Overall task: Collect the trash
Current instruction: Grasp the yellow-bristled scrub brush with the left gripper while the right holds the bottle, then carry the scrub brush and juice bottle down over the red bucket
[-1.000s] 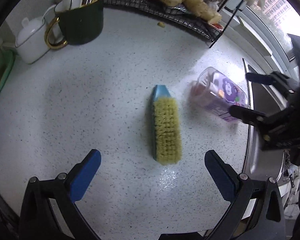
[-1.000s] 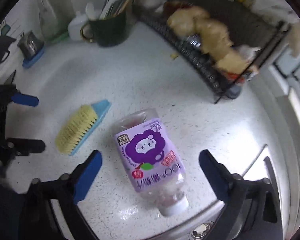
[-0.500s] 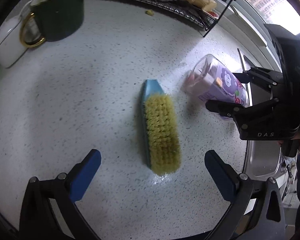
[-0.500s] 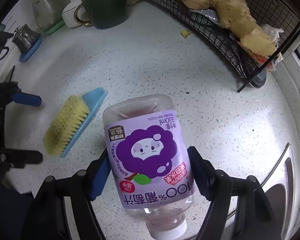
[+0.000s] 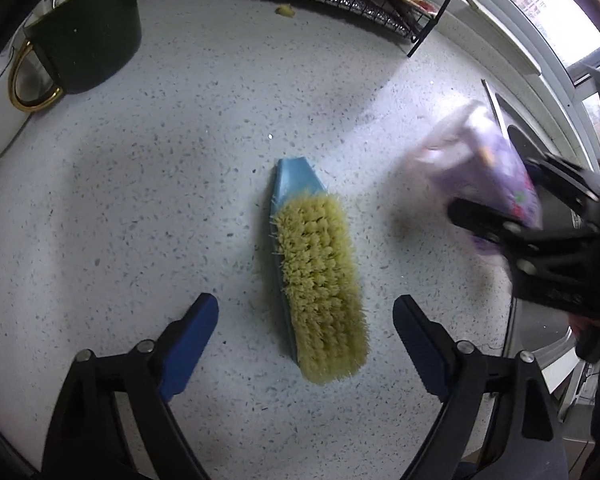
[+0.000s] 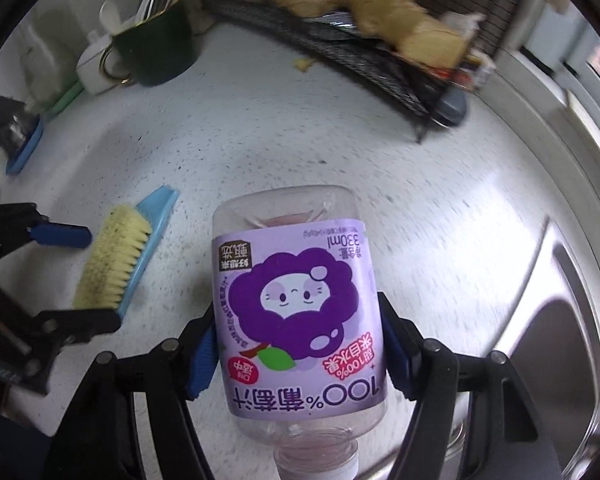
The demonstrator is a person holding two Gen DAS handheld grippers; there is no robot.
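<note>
Grape juice bottle [image 6: 296, 312] clamped in the right gripper [image 6: 296, 354], cap toward the camera, base pointing away.

Its long axis runs along the fingers, purple label facing up; the blue pads press both sides of the label, and the bottle seems clear of the speckled countertop [image 6: 260, 140]. The left gripper [image 5: 306, 342] gapes wide and holds nothing; a yellow-bristled scrub brush [image 5: 314, 276] lies between and just ahead of its fingertips, blue tip pointing away. The blurred bottle shows to its right.
</note>
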